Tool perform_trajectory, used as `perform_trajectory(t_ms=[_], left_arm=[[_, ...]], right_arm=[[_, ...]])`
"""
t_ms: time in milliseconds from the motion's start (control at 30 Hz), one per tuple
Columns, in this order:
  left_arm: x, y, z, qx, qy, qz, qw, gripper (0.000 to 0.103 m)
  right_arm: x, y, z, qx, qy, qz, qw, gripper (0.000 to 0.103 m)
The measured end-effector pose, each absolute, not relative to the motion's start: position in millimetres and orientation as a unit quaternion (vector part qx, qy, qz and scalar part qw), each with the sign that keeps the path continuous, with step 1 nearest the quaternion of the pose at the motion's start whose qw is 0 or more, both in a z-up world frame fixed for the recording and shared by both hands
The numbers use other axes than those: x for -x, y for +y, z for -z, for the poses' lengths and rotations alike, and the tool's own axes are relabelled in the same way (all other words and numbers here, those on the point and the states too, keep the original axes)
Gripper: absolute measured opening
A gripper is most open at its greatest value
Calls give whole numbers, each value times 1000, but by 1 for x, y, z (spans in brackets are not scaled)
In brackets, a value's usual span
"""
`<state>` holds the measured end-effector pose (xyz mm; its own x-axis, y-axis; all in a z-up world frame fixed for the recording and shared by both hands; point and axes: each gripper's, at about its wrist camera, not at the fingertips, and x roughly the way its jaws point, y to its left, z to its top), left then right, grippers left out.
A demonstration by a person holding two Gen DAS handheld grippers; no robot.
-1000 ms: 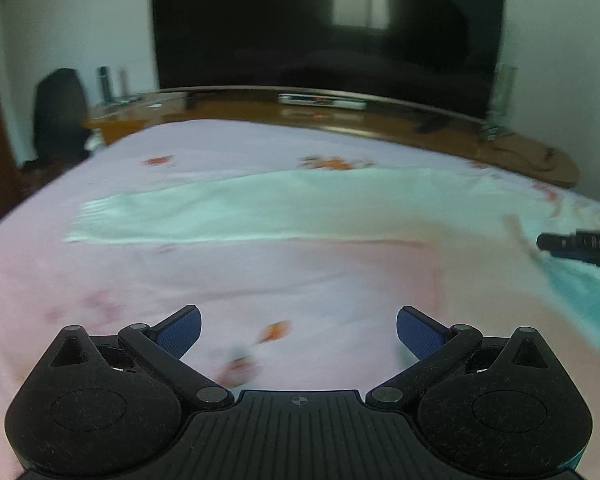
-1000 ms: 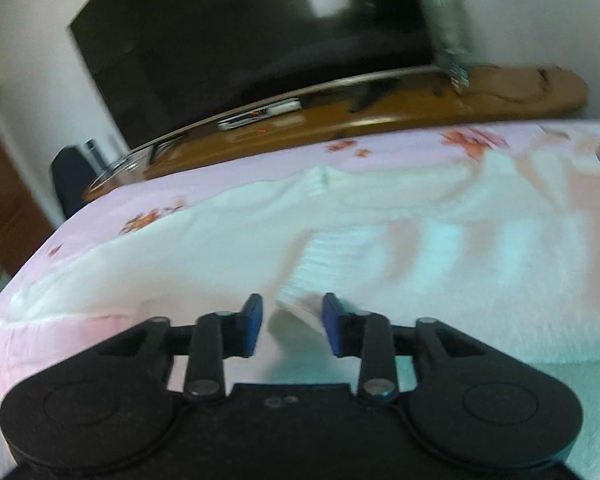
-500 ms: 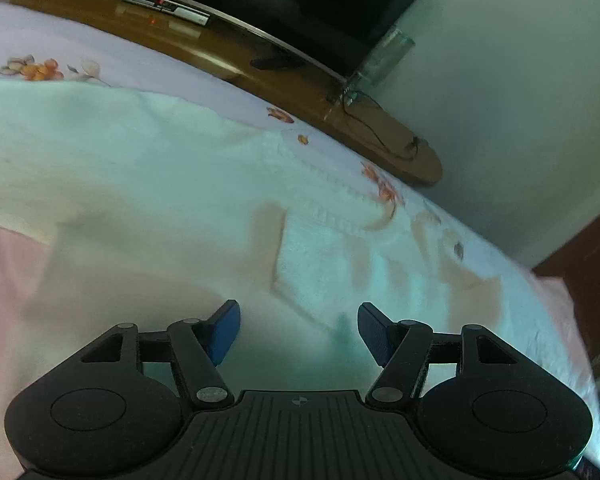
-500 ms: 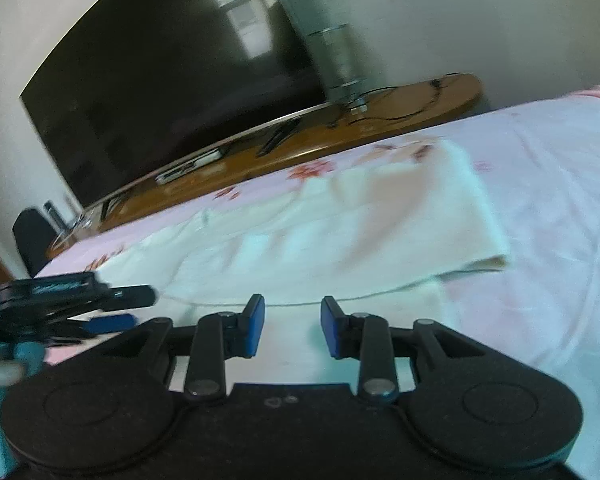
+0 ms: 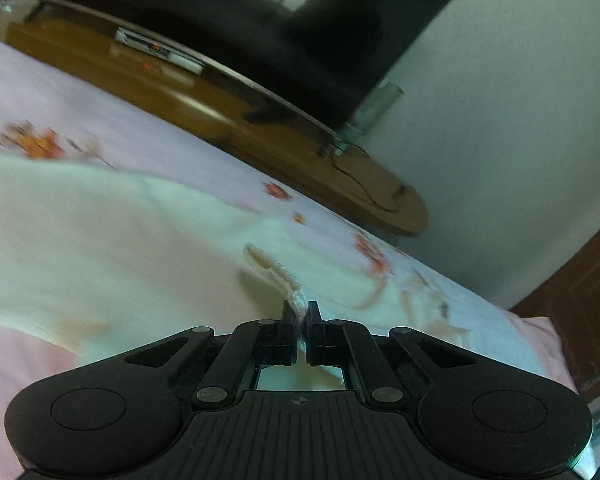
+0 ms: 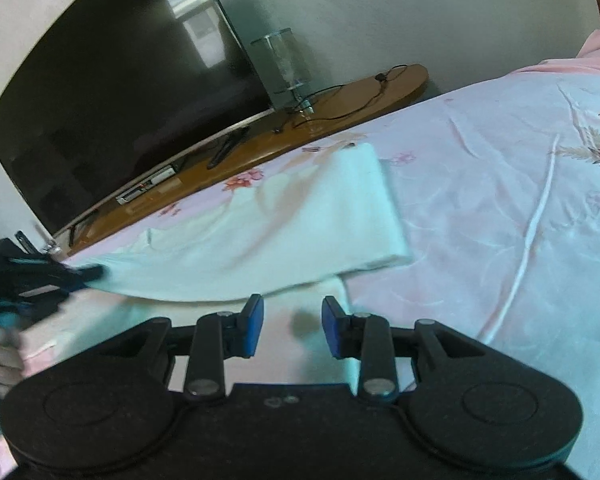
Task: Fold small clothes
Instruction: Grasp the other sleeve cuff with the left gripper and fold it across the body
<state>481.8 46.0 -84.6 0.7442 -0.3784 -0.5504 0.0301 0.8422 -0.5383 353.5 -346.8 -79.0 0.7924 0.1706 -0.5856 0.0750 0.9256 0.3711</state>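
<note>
A white knitted garment [image 5: 100,240] lies flat across the pink floral bedsheet [image 5: 100,120]. My left gripper [image 5: 300,308] is shut on its ribbed edge [image 5: 276,272], which stands up in a fold between the pads. The right wrist view has the same garment [image 6: 280,220] with its folded right end near the middle of the bed. My right gripper [image 6: 292,312] hovers over the garment's near layer, jaws partly apart with nothing pinched between the blue pads [image 6: 254,322]. The left gripper [image 6: 80,274] shows at the left, held by a hand [image 6: 0,364].
Beyond the bed's far edge runs a long wooden stand [image 6: 340,96] carrying a big dark TV [image 6: 112,112], a glass cylinder [image 6: 284,64] and a black cable [image 6: 352,96]. A brown wooden door [image 5: 580,300] stands at the right. Bare sheet [image 6: 500,200] stretches to the garment's right.
My left gripper swung right along the garment and went from wide open to shut on the ribbed edge. My right gripper slid right to the garment's end, its gap unchanged.
</note>
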Motion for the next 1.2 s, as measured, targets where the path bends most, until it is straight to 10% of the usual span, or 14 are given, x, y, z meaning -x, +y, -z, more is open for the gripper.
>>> perform_trajectory(t_ms=[467, 700, 1200], left_arm=[[-473, 94, 116, 275, 357, 70, 890, 3], [-474, 94, 126, 277, 356, 63, 890, 3], [-479, 85, 132, 235, 367, 50, 899, 4]], right_arm=[[-392, -346, 92, -148, 343, 12, 928, 27], [-393, -346, 95, -130, 331, 13, 934, 4], [-388, -357, 93, -140, 331, 2, 933, 11]])
